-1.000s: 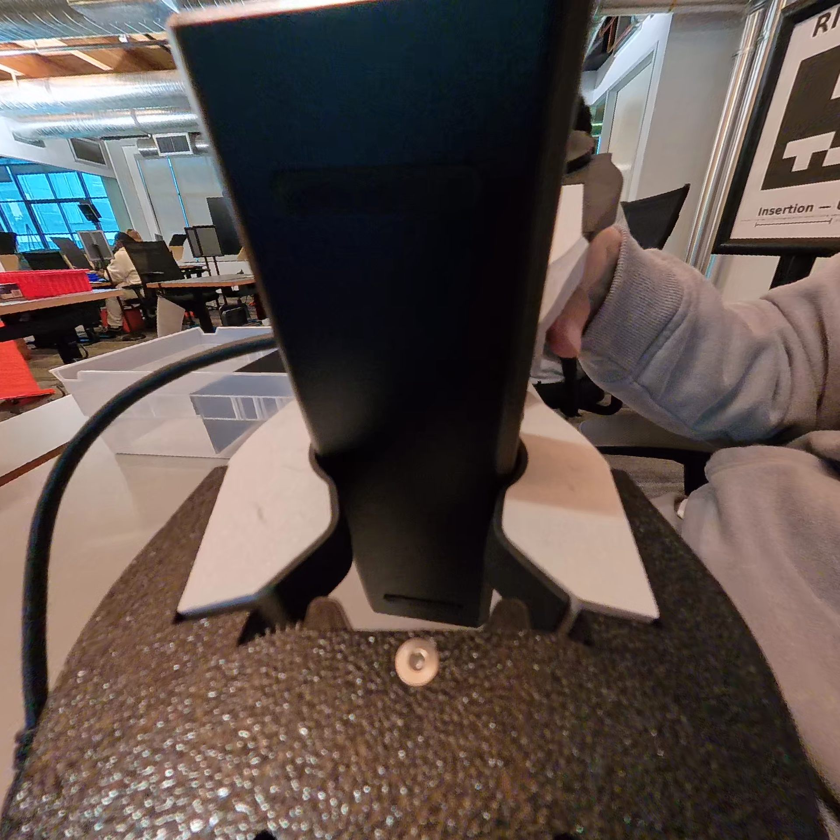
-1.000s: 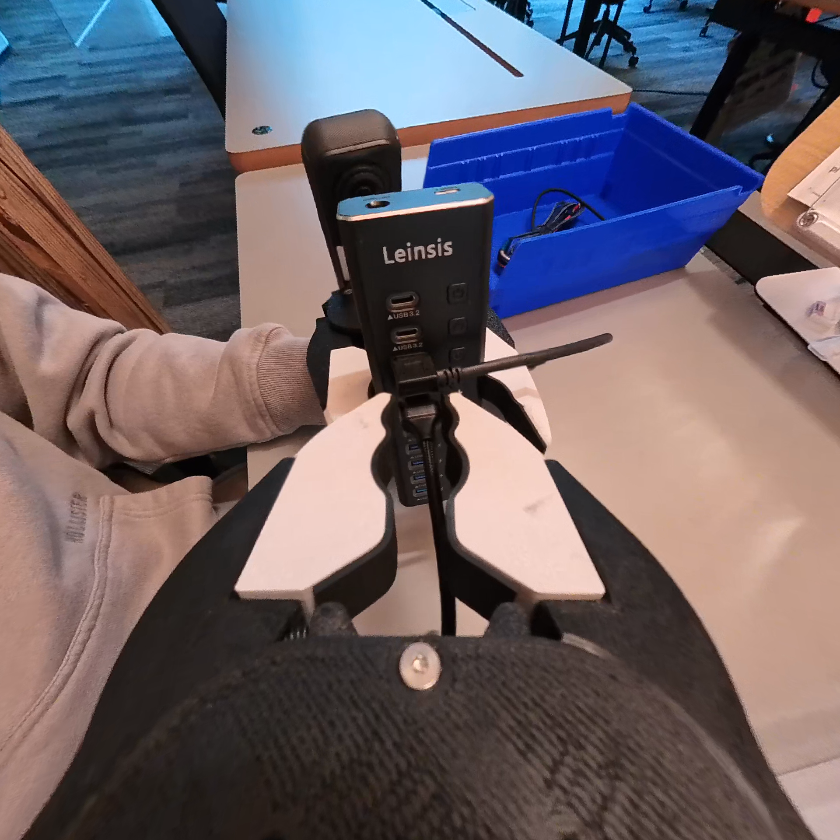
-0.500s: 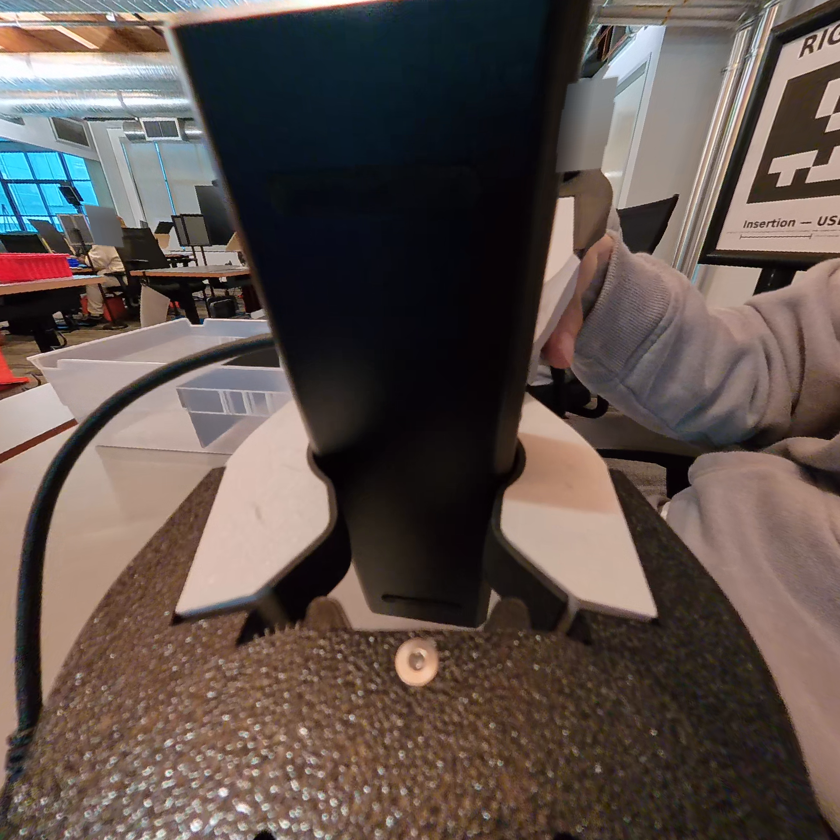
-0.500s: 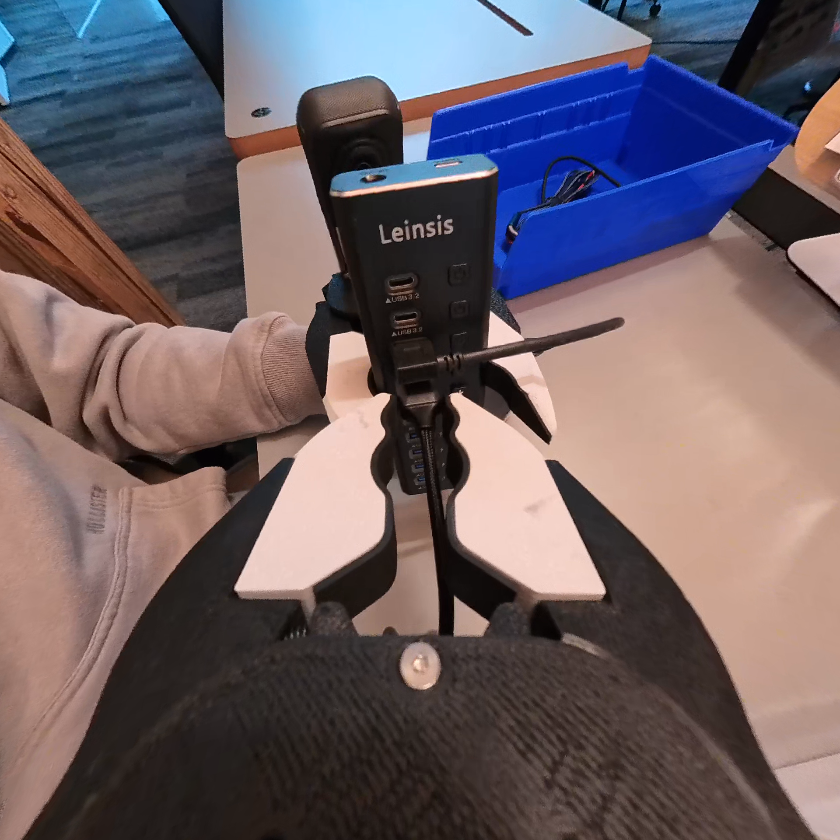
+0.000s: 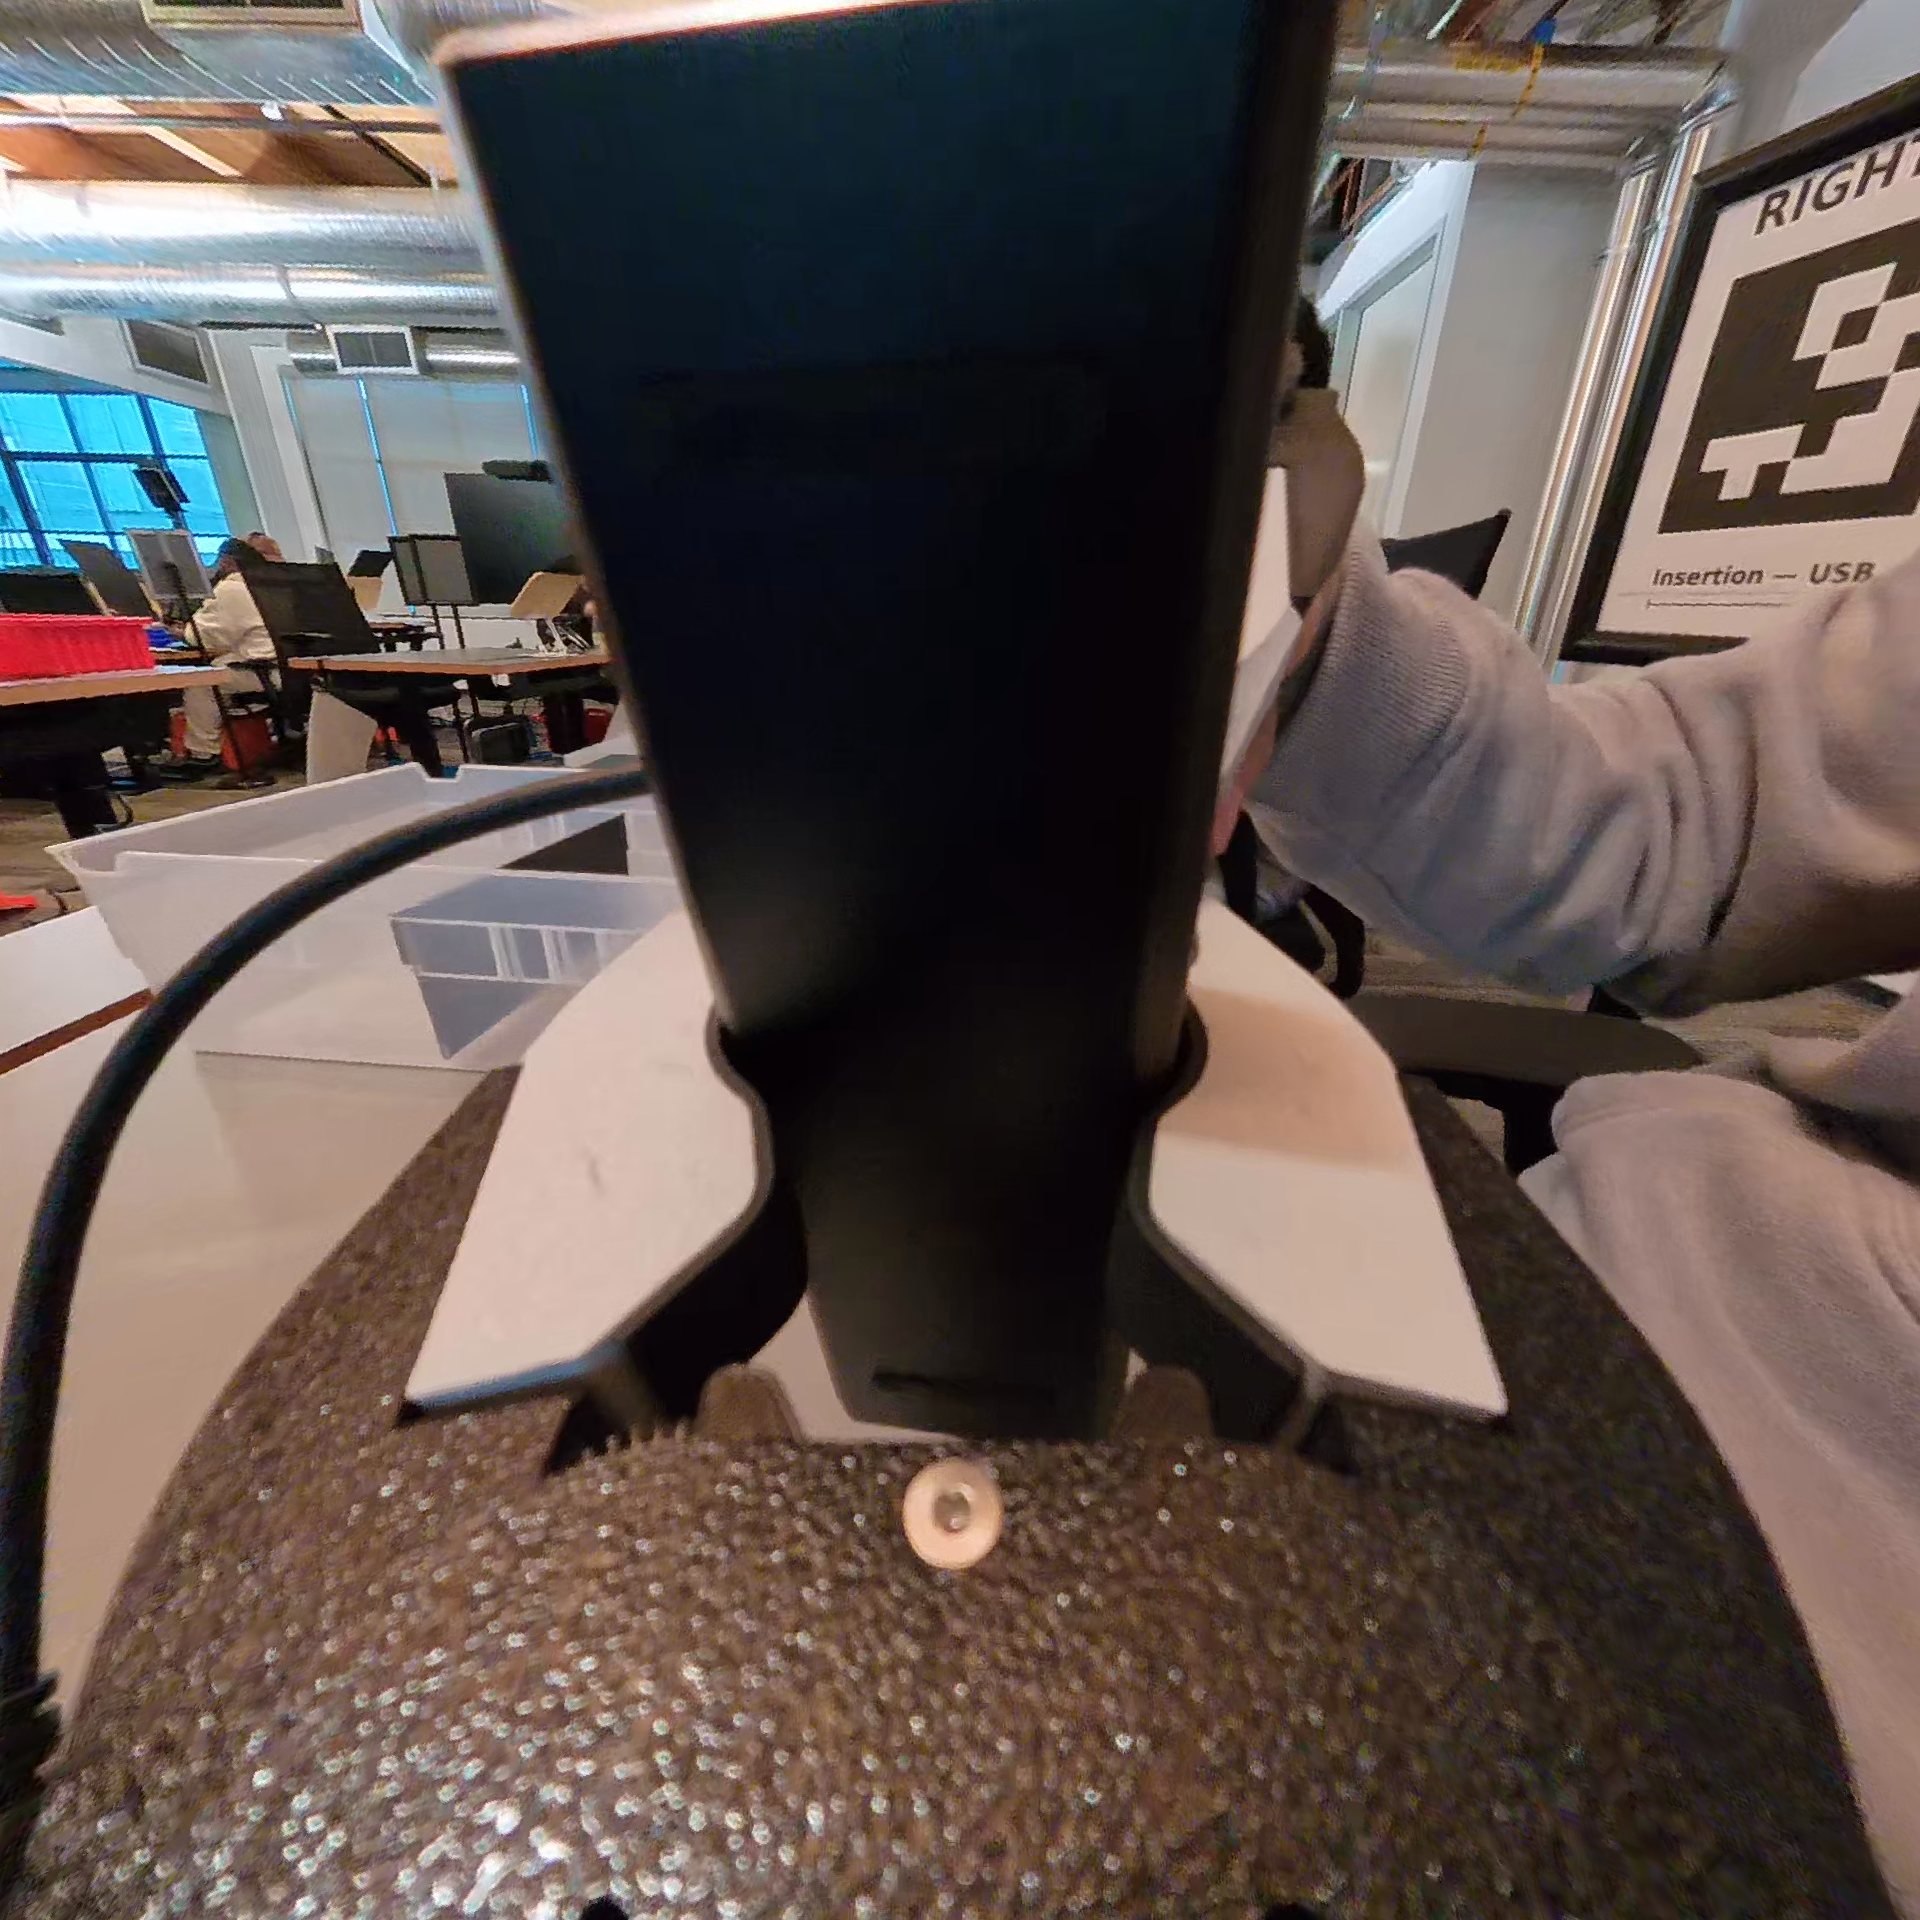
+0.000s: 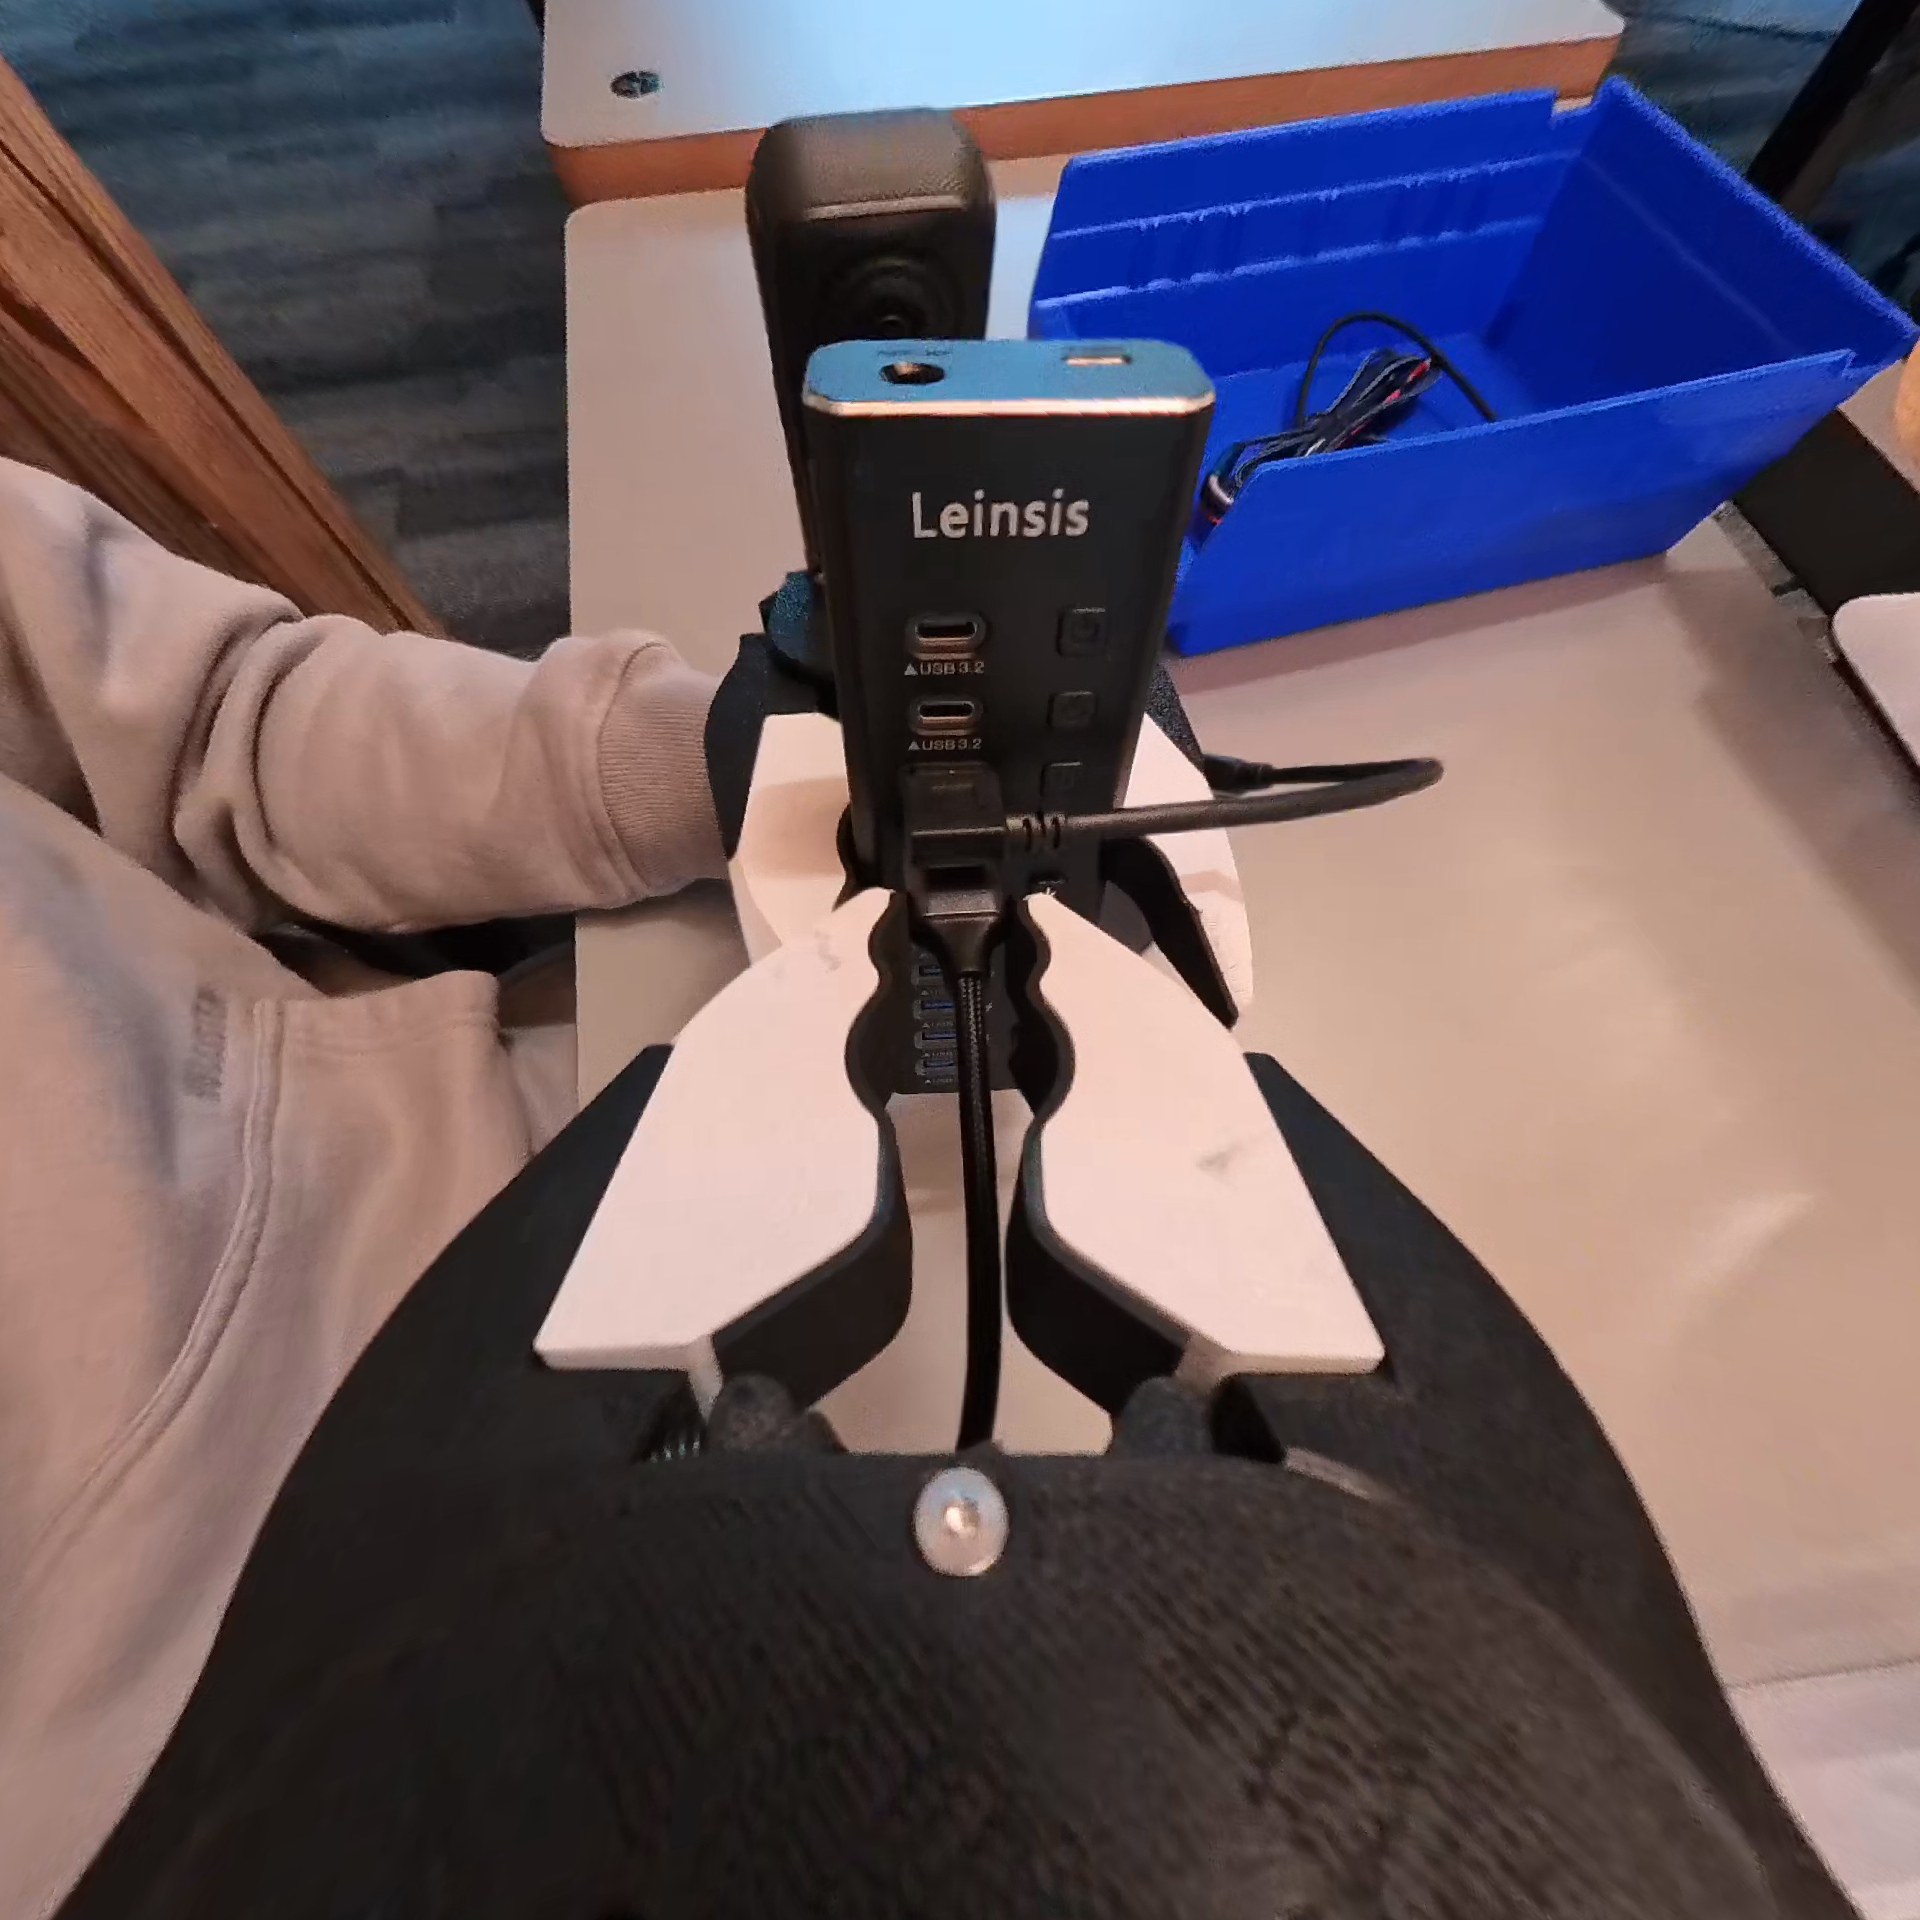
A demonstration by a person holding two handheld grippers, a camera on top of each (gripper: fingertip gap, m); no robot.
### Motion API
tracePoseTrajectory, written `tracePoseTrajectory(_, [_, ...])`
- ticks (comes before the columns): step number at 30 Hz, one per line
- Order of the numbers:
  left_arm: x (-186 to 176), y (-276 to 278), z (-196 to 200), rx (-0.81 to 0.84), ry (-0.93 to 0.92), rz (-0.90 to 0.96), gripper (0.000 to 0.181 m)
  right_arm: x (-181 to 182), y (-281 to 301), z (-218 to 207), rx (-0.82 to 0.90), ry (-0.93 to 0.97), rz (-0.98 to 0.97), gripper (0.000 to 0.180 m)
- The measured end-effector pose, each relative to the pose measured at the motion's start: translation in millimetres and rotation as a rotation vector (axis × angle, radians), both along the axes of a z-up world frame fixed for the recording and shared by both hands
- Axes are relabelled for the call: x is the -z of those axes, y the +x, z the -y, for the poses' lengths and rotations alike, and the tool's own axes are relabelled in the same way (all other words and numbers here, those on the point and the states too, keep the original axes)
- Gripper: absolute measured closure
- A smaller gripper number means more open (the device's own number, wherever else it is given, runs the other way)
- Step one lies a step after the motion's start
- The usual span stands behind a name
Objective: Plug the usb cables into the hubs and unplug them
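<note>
My left gripper [image 5: 956, 1049] is shut on a black USB hub [image 5: 894, 520], held upright with its plain back filling the left wrist view. In the right wrist view the hub's port face [image 6: 997, 582] points at me, gripped low by the left gripper's white fingers [image 6: 784, 800]. One black plug sits in a port, and its cable [image 6: 1247, 810] runs off to the right. My right gripper [image 6: 956, 914] is shut on a second plug with a braided cable [image 6: 971, 1195]. That plug rests against the hub just below the first; I cannot tell how deep it sits.
A blue bin [image 6: 1455, 540] holding coiled cables stands on the white table [image 6: 1455, 1143] at the back right. A clear plastic bin [image 5: 312, 873] stands behind the hub on the left. A framed marker board [image 5: 1818, 364] stands at the right. Grey sleeves flank both views.
The right gripper with its plug has closed in on the hub, which now looks larger. The side cable has bent into a curve. Both grips are unchanged.
</note>
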State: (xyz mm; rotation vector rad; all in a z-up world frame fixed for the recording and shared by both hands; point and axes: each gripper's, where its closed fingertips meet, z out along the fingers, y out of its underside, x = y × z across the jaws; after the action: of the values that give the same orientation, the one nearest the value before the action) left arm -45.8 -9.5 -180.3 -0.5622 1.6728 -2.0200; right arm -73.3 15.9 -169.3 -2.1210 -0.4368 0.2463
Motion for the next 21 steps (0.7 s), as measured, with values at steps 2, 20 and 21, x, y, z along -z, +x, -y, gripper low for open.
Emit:
tracePoseTrajectory(2, [-1,2,0,-0.015,-0.001,0.000,0.107,2,1,1,0.010,-0.029,-0.011,0.161])
tracePoseTrajectory(20, [-8,4,-3,-0.039,-0.046,0.011,0.107,-2,6,3,0.004,-0.026,0.015,0.162])
tracePoseTrajectory(21, [-11,5,-4,-0.025,-0.077,0.007,0.107,-3,7,2,-0.001,-0.035,0.010,0.161])
